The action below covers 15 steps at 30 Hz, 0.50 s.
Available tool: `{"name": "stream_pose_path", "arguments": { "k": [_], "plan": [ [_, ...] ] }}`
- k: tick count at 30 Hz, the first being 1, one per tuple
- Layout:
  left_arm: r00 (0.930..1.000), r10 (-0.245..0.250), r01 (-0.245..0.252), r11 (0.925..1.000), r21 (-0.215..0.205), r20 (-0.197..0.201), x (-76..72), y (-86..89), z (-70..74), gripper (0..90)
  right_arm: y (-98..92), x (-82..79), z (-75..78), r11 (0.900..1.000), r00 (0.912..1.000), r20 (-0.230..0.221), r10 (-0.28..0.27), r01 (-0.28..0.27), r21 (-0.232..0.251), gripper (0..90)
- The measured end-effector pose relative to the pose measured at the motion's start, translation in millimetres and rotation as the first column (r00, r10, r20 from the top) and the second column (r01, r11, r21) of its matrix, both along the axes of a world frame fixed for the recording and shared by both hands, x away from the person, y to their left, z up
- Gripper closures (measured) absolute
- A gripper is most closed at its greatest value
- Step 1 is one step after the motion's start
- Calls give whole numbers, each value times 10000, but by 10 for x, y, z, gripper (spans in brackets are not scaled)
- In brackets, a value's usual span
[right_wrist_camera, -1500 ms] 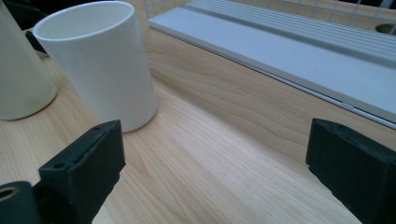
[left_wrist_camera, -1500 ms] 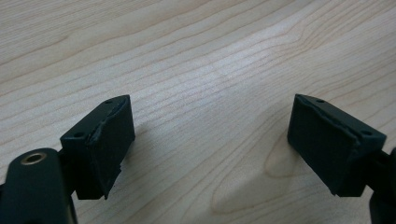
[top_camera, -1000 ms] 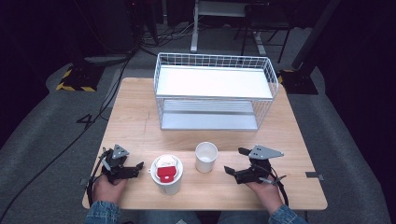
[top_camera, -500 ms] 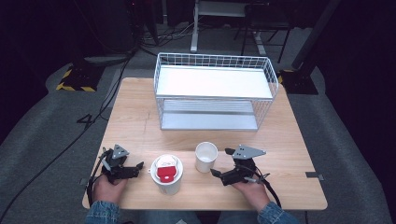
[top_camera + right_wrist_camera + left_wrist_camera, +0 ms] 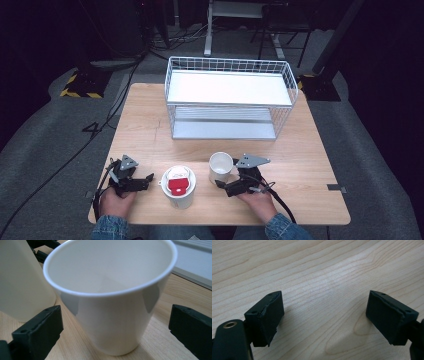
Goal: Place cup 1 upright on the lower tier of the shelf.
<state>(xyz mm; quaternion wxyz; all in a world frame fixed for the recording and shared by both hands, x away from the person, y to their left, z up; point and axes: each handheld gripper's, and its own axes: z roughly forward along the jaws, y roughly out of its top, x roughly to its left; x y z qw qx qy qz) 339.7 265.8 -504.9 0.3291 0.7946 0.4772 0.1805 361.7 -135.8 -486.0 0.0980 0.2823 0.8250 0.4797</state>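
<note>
dark room, grey carpet; pale wooden bench (image 5: pixel 150 120) bearing a white wire two-tier rack (image 5: pixel 229 102) at its far side. item one: plain white paper cup (image 5: pixel 220 167), upright, empty, near the front edge, standing between the spread fingers (image 5: pixel 40 332) of the right gripper (image 5: pixel 226 186), pads not touching it. item two: white lidded cup with red insert (image 5: pixel 179 186), just left of it. left gripper (image 5: pixel 145 181) low over bare bench, fingers (image 5: pixel 268 317) apart, holding nothing.
</note>
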Motion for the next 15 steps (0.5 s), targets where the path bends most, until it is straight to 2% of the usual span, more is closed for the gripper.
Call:
{"name": "stream_pose_path", "arguments": {
  "k": [11,13,14,15],
  "plan": [
    [10000,-1,1,10000,10,7,1,0,0,155,120,34,-92,9994,10000,51,-63,64,-334,17],
    [10000,4,-4,10000,6,4,1,0,0,155,127,29,-98,9991,9998,187,-80,88,-414,90],
    [10000,5,-5,10000,-1,2,1,-1,0,155,127,20,-93,9994,9996,275,-73,82,-336,186],
    [10000,6,-6,10000,-4,2,1,-1,0,155,129,15,-87,9997,9996,287,3,4,-246,209]
  ]
}}
